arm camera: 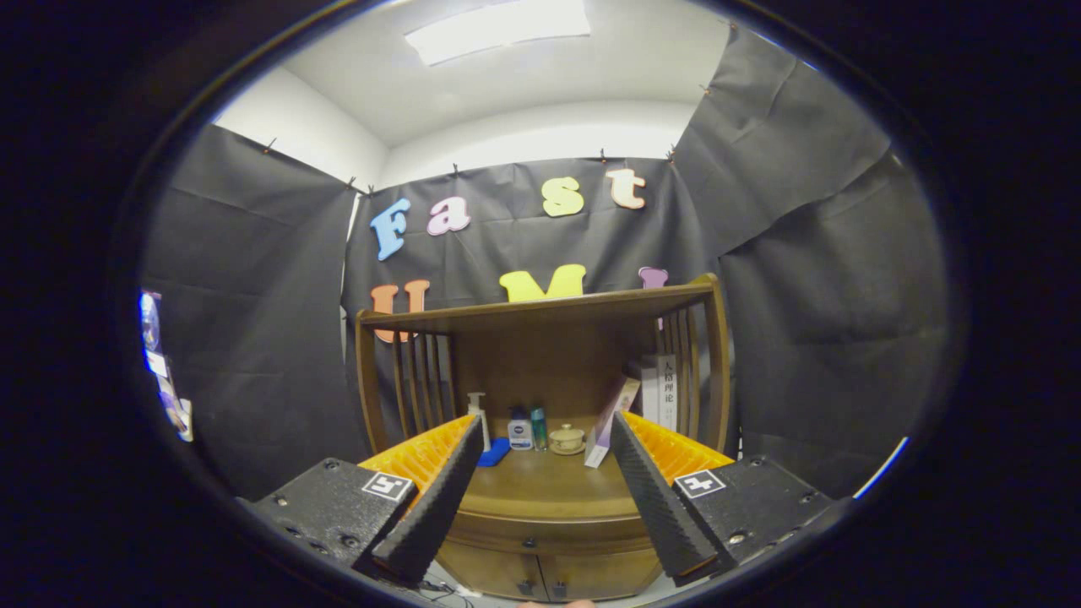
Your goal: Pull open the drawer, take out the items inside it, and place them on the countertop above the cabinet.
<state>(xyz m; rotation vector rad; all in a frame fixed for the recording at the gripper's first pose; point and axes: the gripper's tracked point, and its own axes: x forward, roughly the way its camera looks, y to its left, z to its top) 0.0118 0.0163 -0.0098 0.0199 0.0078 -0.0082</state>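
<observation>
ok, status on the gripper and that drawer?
Gripper open, jaws empty, short of the cabinet. Drawer front shut, untouched. Countertop carries bottles, a lidded cup and books at the back.

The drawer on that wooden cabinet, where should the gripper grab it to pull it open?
Probably by the small dark knobs low on the cabinet front, approached straight from the front. The gripper is open and apart from them; which panel is the drawer is unclear.

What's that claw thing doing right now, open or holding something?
Gripper: jaws wide open, holding nothing, hovering in front of the wooden cabinet.
</observation>
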